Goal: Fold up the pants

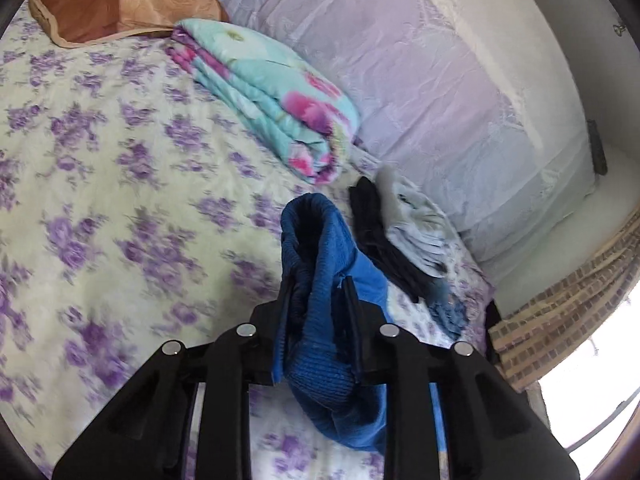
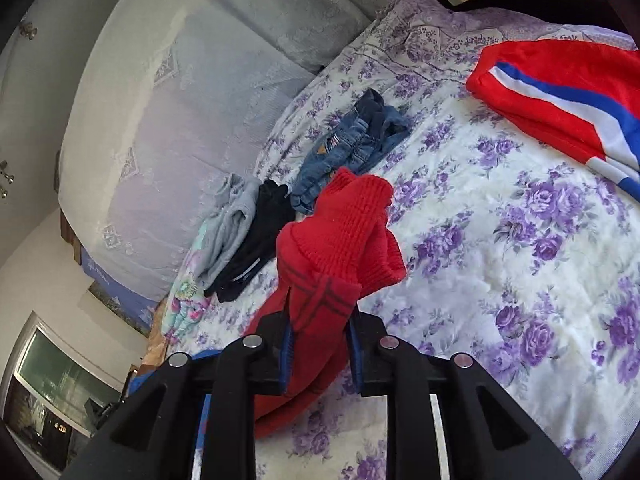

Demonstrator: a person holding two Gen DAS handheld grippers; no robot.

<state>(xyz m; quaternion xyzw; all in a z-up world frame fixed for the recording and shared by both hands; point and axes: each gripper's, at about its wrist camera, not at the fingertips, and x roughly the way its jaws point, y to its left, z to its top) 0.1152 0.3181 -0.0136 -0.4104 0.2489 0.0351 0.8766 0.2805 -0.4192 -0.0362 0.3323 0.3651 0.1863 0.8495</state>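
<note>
In the left wrist view, the left gripper [image 1: 320,292] pinches a blue ribbed-knit pant cuff [image 1: 316,240] above the purple-flowered bedsheet [image 1: 100,160].

In the right wrist view, the right gripper [image 2: 320,316] clamps the red ribbed cuff [image 2: 344,220]. Likely lifting both ends; next, carry them over evenly.

FREE: floral bed [image 1: 100,168] lay open left of the folded quilt [image 1: 272,108] | BLOCKED: clothes pile [image 1: 404,240] lay just right of quilt, pillows [image 1: 420,80] behind it, brown cushion [image 1: 120,4] beyond its far end

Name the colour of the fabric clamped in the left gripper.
Blue ribbed fabric, clearest in the left wrist view.
</note>
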